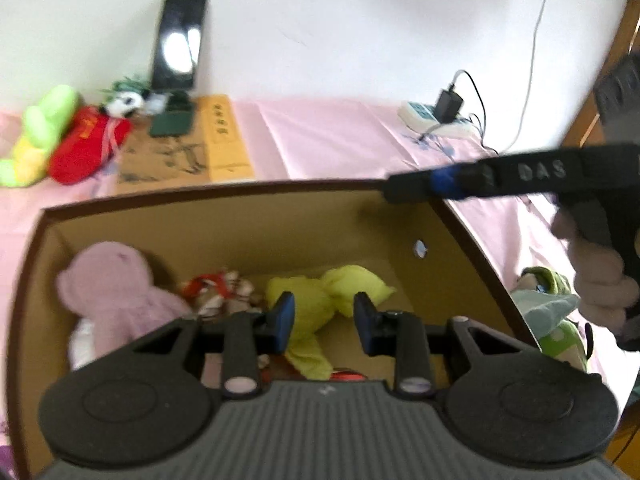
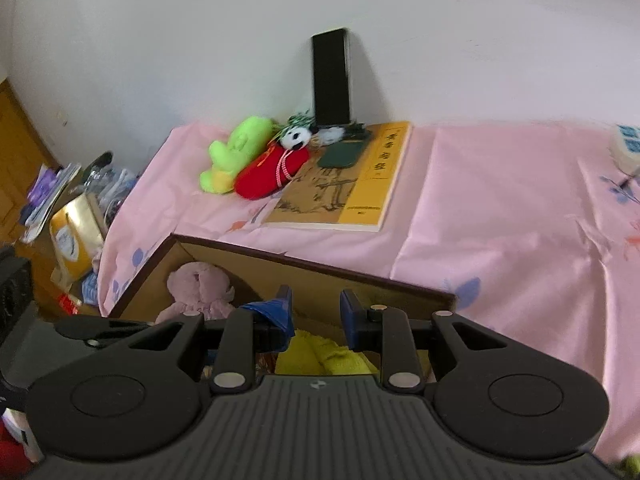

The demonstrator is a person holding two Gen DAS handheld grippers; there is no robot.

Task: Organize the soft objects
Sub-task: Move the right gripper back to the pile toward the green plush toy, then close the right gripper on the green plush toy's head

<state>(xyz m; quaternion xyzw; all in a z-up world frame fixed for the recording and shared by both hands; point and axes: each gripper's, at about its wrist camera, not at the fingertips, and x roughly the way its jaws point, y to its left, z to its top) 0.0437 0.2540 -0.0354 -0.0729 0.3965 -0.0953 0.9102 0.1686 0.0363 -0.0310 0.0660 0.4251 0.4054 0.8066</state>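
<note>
An open cardboard box (image 1: 200, 198) stands on a pink cloth. Inside lie a pink plush (image 1: 112, 284), a small red-and-white plush (image 1: 220, 288) and a yellow plush (image 1: 316, 304). My left gripper (image 1: 325, 318) hovers over the box above the yellow plush, open, its pads apart and touching nothing. My right gripper (image 2: 316, 318) is open over the box's near right corner, with the box wall (image 2: 320, 268) showing through the gap; the yellow plush (image 2: 320, 356) and pink plush (image 2: 200, 284) lie below it. A hand holds it at the right of the left wrist view.
By the wall lie a green plush (image 2: 236, 152), a red plush (image 2: 272, 172) and a panda plush (image 2: 296, 138), beside a book (image 2: 344, 184) and a phone (image 2: 331, 78) leaning upright. A power strip (image 1: 432, 118) sits far right. Another green plush (image 1: 554, 308) lies right of the box.
</note>
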